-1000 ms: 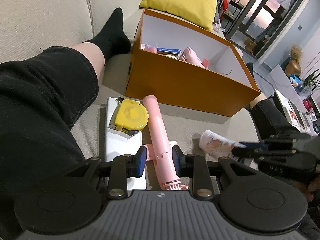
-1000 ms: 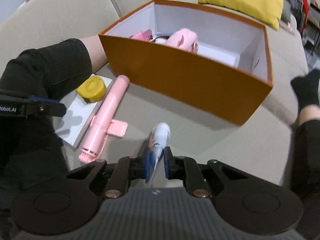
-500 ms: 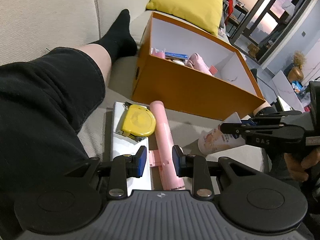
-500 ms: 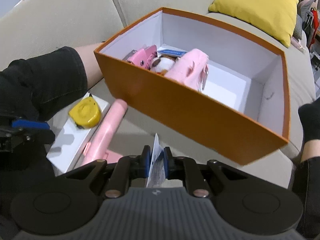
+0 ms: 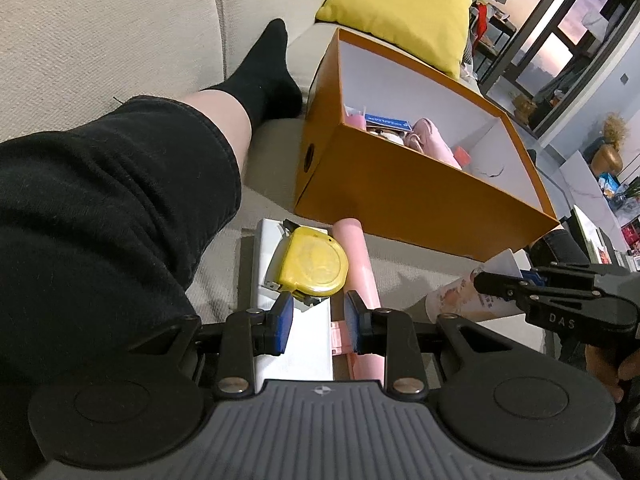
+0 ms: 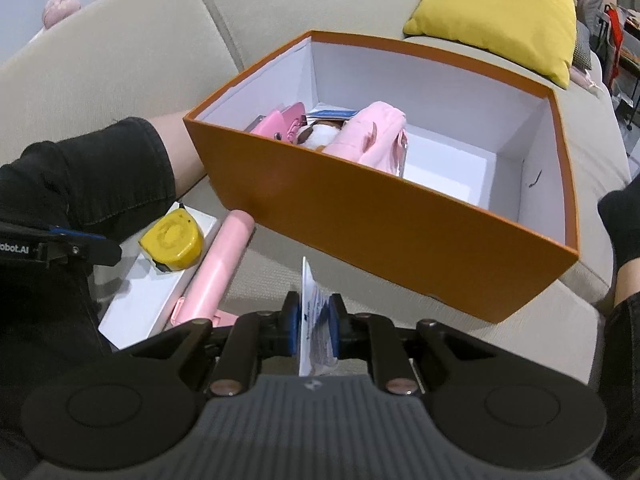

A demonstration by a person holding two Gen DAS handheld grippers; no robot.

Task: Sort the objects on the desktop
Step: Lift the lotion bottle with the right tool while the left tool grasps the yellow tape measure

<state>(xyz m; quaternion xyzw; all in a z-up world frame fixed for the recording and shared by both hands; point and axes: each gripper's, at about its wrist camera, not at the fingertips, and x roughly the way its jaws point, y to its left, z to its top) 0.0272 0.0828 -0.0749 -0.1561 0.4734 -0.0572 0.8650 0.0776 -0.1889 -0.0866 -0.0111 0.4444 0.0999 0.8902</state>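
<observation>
An orange box (image 5: 400, 192) (image 6: 360, 208) stands open on the beige sofa, with pink items (image 6: 368, 140) at its left end. In front of it a yellow tape measure (image 5: 314, 266) (image 6: 172, 242) rests on a flat white box (image 5: 268, 264) (image 6: 140, 308), beside a pink stick (image 5: 358, 256) (image 6: 218, 268). My left gripper (image 5: 318, 322) hovers open just short of the tape measure, nothing between its pads. My right gripper (image 6: 314, 326) holds a white printed tube (image 6: 310, 292) (image 5: 460, 300) by its flat end, lifted before the box's near wall; its jaws are opening slightly, with the tube still between the pads.
A person's leg in black shorts (image 5: 100, 220) and a black sock (image 5: 264, 68) lie left of the box. Another socked foot (image 6: 620, 220) is at its right. A yellow cushion (image 5: 400, 8) (image 6: 500, 12) sits behind the box. The box's right half has a bare white floor (image 6: 448, 168).
My right gripper has lifted the tube off the sofa and carried it up towards the box. My left gripper has shifted left, from over the pink stick to the tape measure.
</observation>
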